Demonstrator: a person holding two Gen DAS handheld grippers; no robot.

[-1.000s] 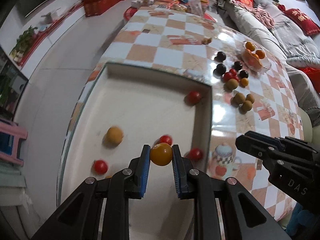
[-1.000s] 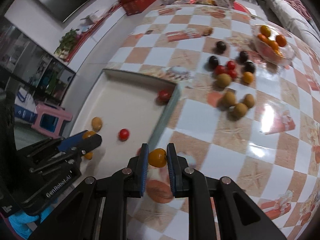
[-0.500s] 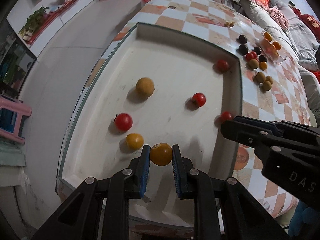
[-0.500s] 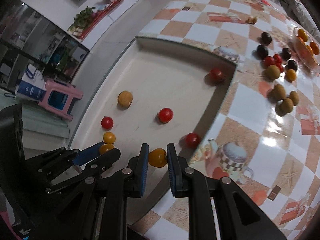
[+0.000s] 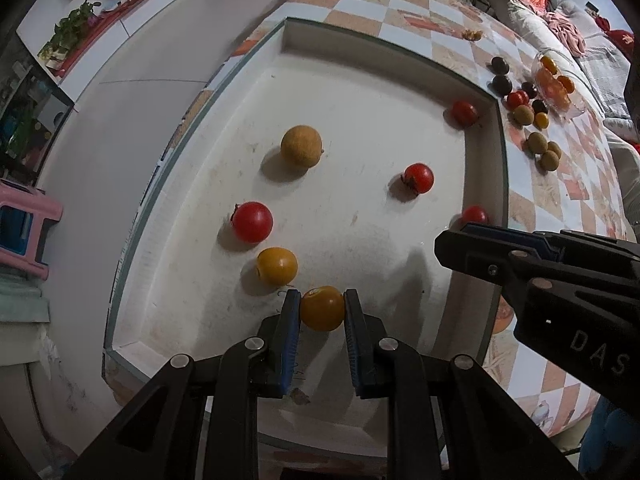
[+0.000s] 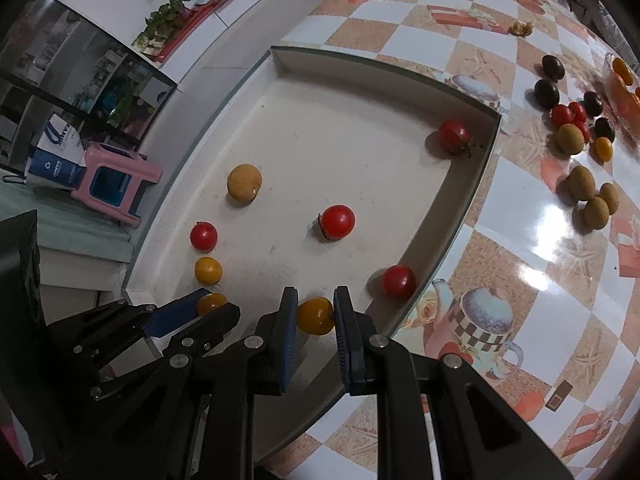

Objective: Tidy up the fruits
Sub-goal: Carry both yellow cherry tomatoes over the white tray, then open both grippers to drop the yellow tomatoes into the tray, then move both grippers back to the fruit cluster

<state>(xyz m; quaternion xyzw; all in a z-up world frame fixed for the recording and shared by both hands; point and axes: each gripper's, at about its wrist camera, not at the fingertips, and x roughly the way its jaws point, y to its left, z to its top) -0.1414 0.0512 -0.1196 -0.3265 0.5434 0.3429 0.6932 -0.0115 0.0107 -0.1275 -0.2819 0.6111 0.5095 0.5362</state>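
Note:
My left gripper (image 5: 322, 306) is shut on a yellow-orange tomato (image 5: 322, 308), low over the near end of the white tray (image 5: 360, 52). My right gripper (image 6: 315, 312) is shut on another yellow-orange tomato (image 6: 315, 316) above the tray's near right part; it shows in the left wrist view (image 5: 472, 240) as a dark body at right. In the tray lie a yellow tomato (image 5: 277, 266), several red tomatoes (image 5: 253, 222) (image 5: 418, 177) and a tan round fruit (image 5: 301, 146). The left gripper also shows in the right wrist view (image 6: 212, 306).
On the checkered table (image 6: 520, 280) right of the tray lie brown kiwis (image 6: 592, 196), dark plums (image 6: 547, 94), red and orange small fruits, and a glass bowl of oranges (image 5: 554, 80). A pink stool (image 6: 116, 180) stands on the floor to the left.
Both grippers have moved nearer the tray's near end and lower over it, each still holding its tomato. The fruits in the tray have not moved.

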